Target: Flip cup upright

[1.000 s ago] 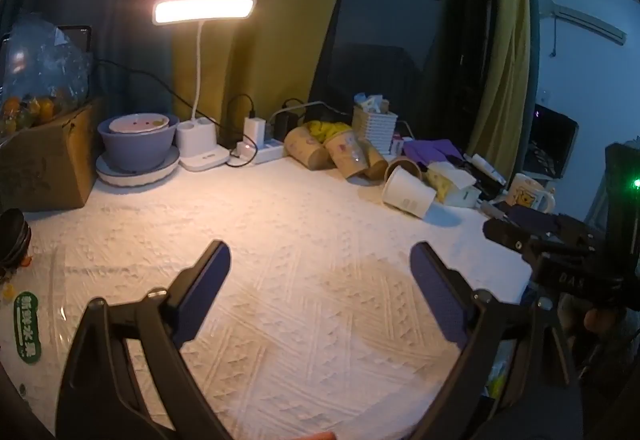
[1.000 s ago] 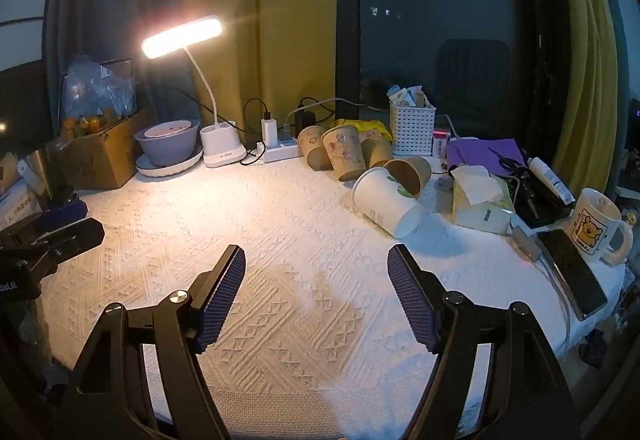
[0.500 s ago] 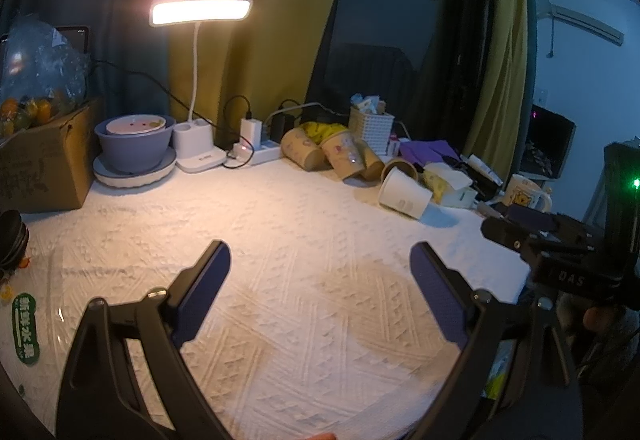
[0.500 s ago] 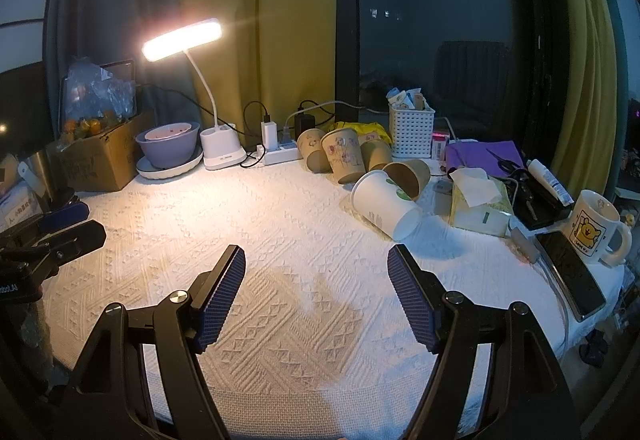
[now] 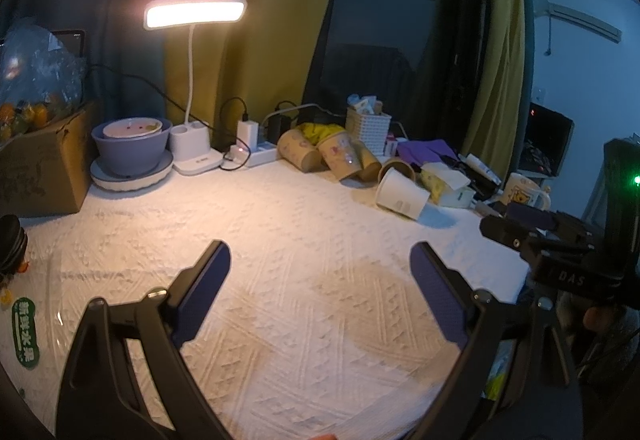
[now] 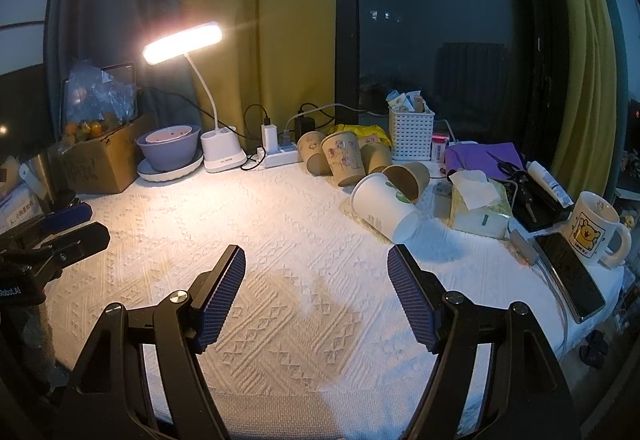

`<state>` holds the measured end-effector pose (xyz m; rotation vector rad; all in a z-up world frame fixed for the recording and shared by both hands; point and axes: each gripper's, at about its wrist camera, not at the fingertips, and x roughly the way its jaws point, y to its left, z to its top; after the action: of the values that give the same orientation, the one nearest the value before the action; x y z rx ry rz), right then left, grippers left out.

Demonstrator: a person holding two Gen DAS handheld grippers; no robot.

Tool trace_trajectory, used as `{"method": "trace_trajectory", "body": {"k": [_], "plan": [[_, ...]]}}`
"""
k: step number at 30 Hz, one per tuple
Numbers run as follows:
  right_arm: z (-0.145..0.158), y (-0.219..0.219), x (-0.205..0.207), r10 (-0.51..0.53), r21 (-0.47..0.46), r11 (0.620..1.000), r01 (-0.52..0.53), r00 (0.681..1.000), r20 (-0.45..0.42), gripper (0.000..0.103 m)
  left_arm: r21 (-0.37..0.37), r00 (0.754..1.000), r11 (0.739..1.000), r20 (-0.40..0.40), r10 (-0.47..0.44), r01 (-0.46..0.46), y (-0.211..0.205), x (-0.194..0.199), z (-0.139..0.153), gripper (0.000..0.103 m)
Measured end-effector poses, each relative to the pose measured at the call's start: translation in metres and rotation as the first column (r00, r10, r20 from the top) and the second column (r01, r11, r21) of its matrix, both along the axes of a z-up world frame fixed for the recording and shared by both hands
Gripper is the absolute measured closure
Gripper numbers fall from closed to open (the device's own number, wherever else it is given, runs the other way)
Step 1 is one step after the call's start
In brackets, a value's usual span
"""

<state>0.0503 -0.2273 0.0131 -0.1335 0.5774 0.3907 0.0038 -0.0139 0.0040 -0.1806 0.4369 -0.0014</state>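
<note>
A white paper cup [image 6: 385, 209] lies tipped on its side on a white quilted tablecloth [image 6: 280, 240], its mouth turned toward the back left and its base toward the front right, at the right of the lamplit table. The right gripper [image 6: 316, 294] hangs low over the near edge with its blue-padded fingers [image 6: 412, 304] spread wide and nothing between them, the cup well ahead and slightly right of them. The left gripper [image 5: 320, 294] is likewise spread and empty over the cloth, with the same cup [image 5: 402, 194] far off to its front right. A brown paper cup [image 6: 407, 181] lies on its side just behind the white one, touching it, and three printed paper cups [image 6: 344, 157] sit clustered near a power strip [image 6: 280, 157]. A tissue pack [image 6: 478, 206] rests just right of the white cup; beyond it are a cartoon mug [image 6: 596, 227] and a phone [image 6: 570, 276]. A desk lamp [image 6: 183, 42] glows at the back left beside a lavender bowl [image 6: 168, 149].
</note>
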Motion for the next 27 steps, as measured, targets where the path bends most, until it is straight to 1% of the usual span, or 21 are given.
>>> {"method": "trace_trajectory", "body": {"k": [27], "plan": [[0.0015,-0.0062,0.0007,-0.005,0.013,1.0,0.005,1.0,0.009,0.027,0.011,1.0,1.0,0.011,-0.01,0.01,-0.0072,0.0027,0.004,0.011]]}}
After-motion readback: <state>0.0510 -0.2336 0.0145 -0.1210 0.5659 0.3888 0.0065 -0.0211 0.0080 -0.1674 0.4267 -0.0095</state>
